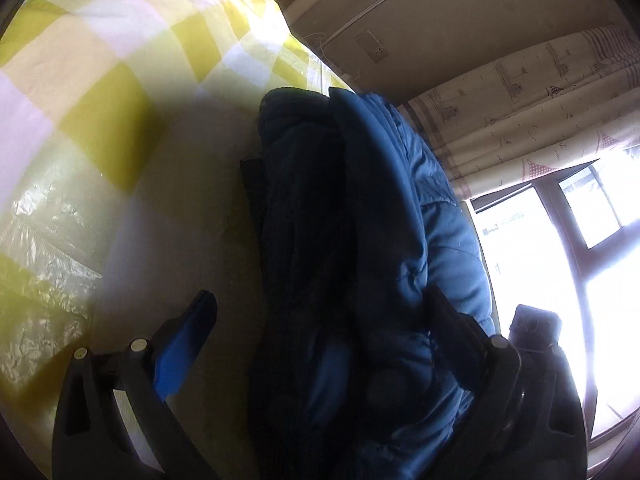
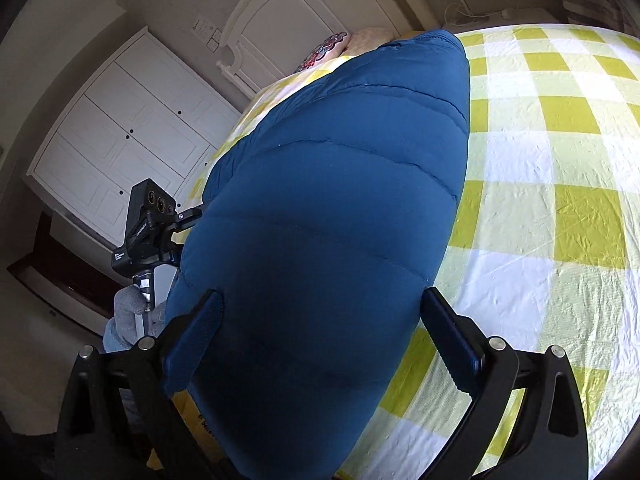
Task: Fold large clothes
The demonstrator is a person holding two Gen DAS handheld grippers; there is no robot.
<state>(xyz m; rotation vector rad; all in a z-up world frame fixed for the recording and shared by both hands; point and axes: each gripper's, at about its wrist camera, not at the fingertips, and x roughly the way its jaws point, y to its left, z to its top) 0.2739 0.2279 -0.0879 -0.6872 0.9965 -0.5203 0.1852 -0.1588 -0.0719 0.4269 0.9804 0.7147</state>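
Blue quilted down jacket (image 2: 328, 216) lies folded lengthwise on bed's yellow-and-white checked sheet (image 2: 560, 168). Left tongs (image 1: 320, 320) spread wide, jacket bulk (image 1: 360, 240) between fingers, nothing clamped. Right tongs (image 2: 320, 320) released, straddling jacket, pads apart from fabric. Gloved hand (image 2: 128, 312) at left in right view. White wardrobe (image 2: 120, 128), headboard (image 2: 304, 12), pillows (image 2: 344, 46); curtain (image 1: 532, 92), window (image 1: 552, 240).

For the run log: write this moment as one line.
task: fold large clothes | item: blue puffer jacket on checked bedsheet | left gripper: open, jacket between fingers | right gripper: open, astride jacket
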